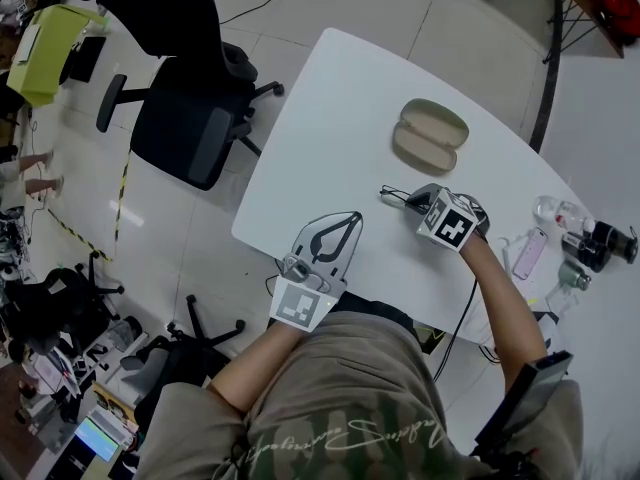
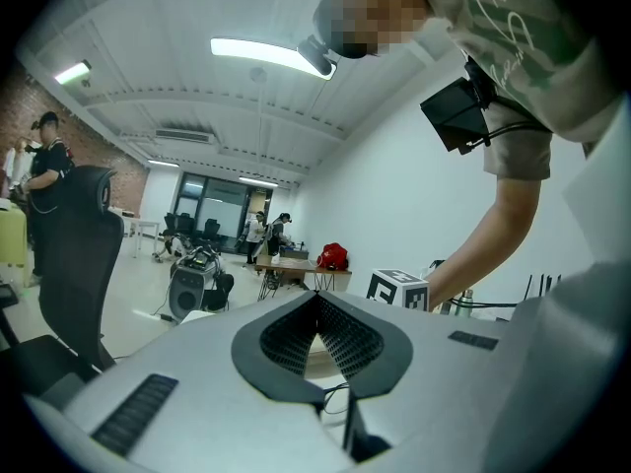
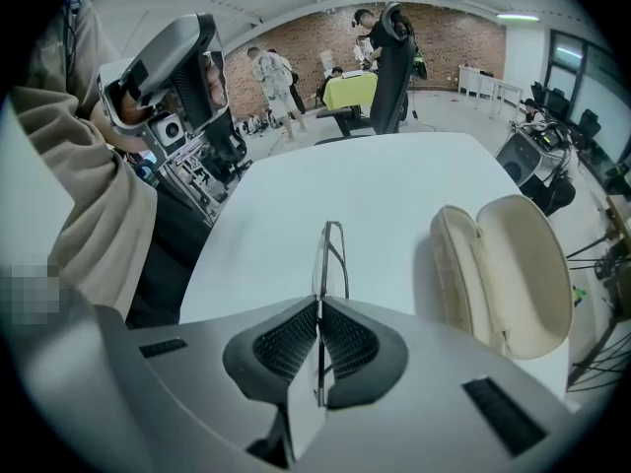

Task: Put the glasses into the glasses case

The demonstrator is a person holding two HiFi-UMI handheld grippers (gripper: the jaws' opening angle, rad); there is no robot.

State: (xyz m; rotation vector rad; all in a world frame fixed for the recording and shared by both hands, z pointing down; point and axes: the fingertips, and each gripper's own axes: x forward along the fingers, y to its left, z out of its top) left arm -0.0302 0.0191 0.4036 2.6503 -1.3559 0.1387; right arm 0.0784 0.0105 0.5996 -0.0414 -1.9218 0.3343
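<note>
The glasses [image 1: 392, 195] are thin-framed and dark, and they are folded; they stand edge-on between the pads of my right gripper [image 1: 412, 199], which is shut on them just above the white table [image 1: 330, 118]. In the right gripper view the frame [image 3: 333, 254] sticks out past the shut jaws of the right gripper [image 3: 318, 308]. The beige glasses case [image 1: 430, 135] lies open beyond them, and it appears to the right of the jaws as the case [image 3: 503, 274]. My left gripper [image 1: 352, 218] rests near the table's front edge, its tips touching and nothing held [image 2: 317, 299].
A black office chair [image 1: 190, 118] stands left of the table. On a neighbouring surface at the right are a pink phone [image 1: 530, 253] and small bottles [image 1: 572, 218]. The table's near edge runs just under both grippers. Several people stand far off in the room.
</note>
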